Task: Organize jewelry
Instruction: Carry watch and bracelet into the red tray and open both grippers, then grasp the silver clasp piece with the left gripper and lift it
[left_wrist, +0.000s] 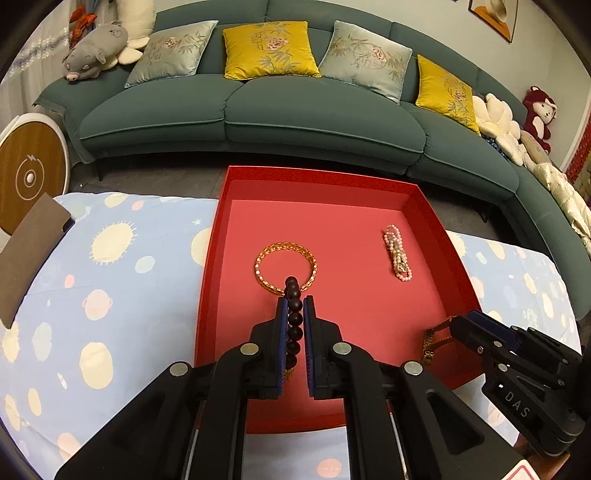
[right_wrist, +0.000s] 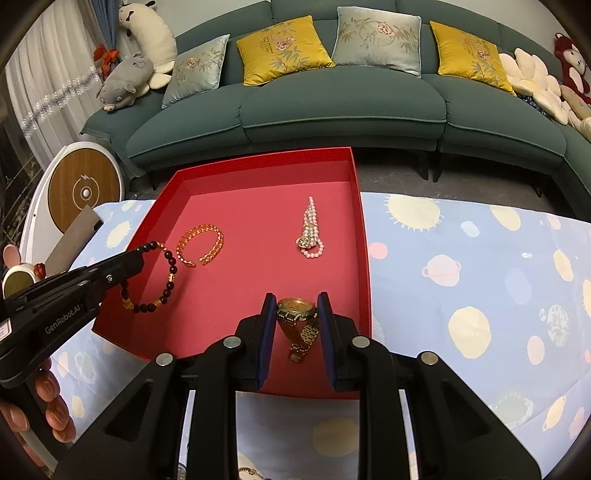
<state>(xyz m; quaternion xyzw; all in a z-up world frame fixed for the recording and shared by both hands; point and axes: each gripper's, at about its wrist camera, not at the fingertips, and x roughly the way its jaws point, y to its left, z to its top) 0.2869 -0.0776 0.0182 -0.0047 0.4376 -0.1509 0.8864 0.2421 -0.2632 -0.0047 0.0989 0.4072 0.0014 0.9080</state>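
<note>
The left hand-held gripper (left_wrist: 295, 304) is clamped almost fully closed on a dark brown wooden bead bracelet with gold spacer beads (right_wrist: 155, 275), holding it above the near left part of a shallow red cardboard box (right_wrist: 354, 177); the right hand-held gripper (right_wrist: 297, 301) is narrowly closed on a gold metal-link wristwatch (right_wrist: 297, 314), which hangs over the near right part of the same box; on the box floor lie an orange-gold open chain bangle (left_wrist: 286, 267) and, well apart to the right, a bunched pink pearl strand (left_wrist: 397, 254); the box rests on a desk under a pale blue planet-print cloth (right_wrist: 480, 280).
</note>
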